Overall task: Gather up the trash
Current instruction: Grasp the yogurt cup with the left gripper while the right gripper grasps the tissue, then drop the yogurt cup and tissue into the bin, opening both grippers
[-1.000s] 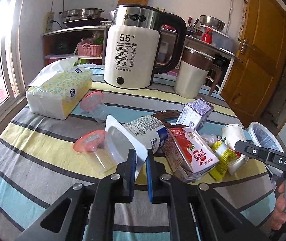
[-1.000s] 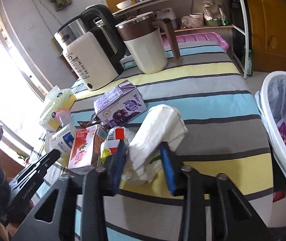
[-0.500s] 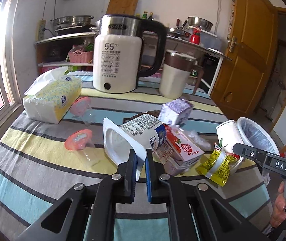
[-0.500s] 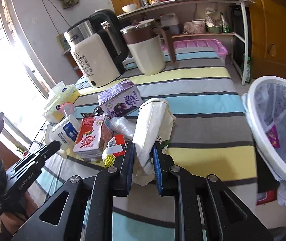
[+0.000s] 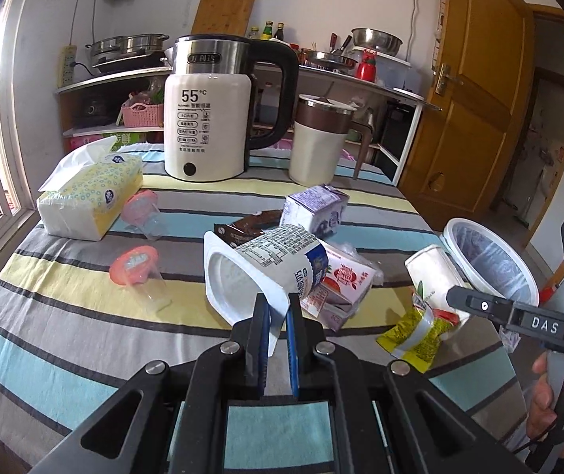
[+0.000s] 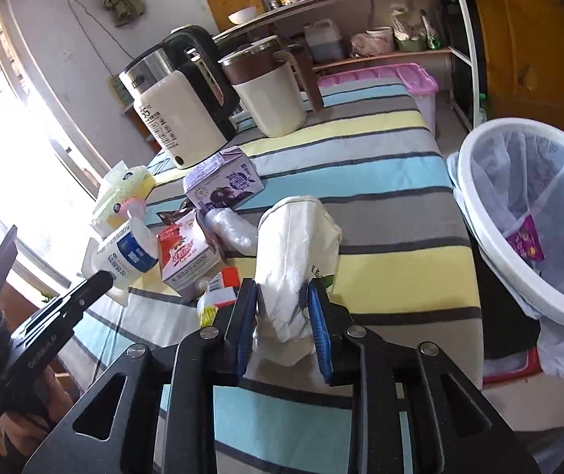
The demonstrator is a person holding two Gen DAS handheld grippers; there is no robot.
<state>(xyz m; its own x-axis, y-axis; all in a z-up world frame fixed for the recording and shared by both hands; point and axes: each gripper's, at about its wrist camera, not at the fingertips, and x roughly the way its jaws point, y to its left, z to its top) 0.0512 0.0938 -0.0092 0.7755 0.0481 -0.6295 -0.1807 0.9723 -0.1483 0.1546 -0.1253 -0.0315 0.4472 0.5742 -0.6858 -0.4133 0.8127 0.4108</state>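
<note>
Nearest the trash bin (image 6: 475, 213), which stands lined with a bag just off the table's right edge, the right gripper (image 6: 282, 312) has a crumpled white paper cup (image 6: 297, 245) between its blue pads. Its jaws are opening at this moment, yet the cup's squashed base still fills the gap and both pads look to be touching it. A yellow snack wrapper (image 5: 416, 335) hangs close beside that cup, though whether it is pinched along with it cannot be told.

Farther from the bin, toward the window side, the left gripper (image 5: 278, 316) is clenched tight on the thin rim flange of a white yogurt tub (image 5: 266, 268), which lies tipped with its mouth toward the camera. Beyond it, still on the striped tablecloth (image 5: 64, 316), lie a red milk carton (image 5: 345, 280), a purple carton (image 5: 317, 209) and two pink-lidded jelly cups (image 5: 139, 272).

To finish this step well, the right hand should probably firm its hold before swinging over the bin's rim, letting go only once the cup is above the bag. The left should keep the tub level, since a rim pinch may twist loose.
</note>
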